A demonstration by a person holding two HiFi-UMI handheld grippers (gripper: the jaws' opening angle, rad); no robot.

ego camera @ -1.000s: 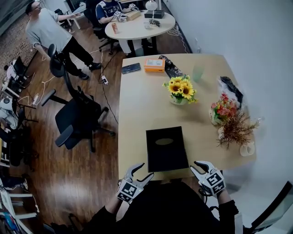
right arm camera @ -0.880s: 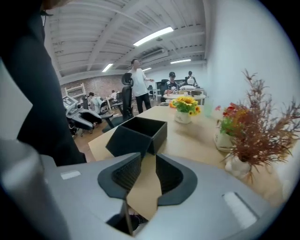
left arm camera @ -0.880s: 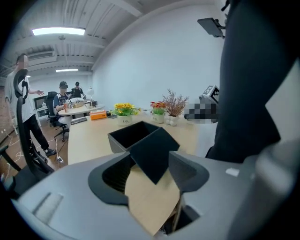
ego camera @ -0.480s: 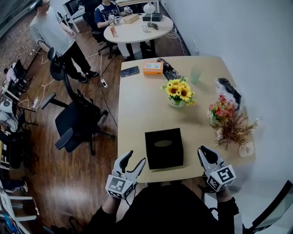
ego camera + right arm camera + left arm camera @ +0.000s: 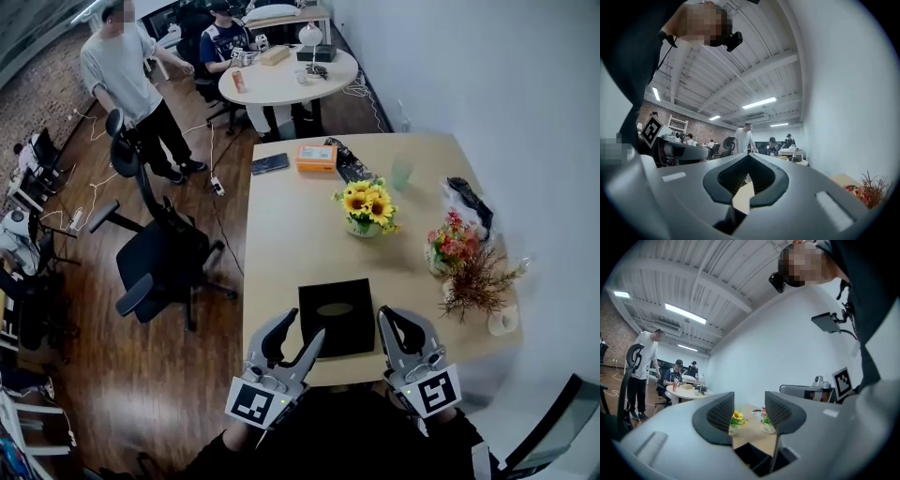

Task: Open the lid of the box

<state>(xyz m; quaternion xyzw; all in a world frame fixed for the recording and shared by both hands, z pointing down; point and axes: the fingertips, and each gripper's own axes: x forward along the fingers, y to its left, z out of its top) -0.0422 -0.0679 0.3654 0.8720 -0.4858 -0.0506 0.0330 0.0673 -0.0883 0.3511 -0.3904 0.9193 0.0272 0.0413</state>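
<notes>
Approach is in hand: the closed box on the desk is flanked by the left gripper, jaws closing on nothing, and the right gripper, shut and empty. Reopened jaws at the lid edges are called for next.

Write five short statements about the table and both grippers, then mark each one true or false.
1. The black box is shut. True.
2. The sunflowers stand nearer to the person than the black box. False: they stand farther up the table, beyond it.
3. The right gripper has its jaws together and holds nothing. True.
4. The left gripper is clamped on the black box. False: its jaws are closing with nothing between them; the box shows below them.
5. An orange box lies at the table's far end, beside a phone. True.
</notes>
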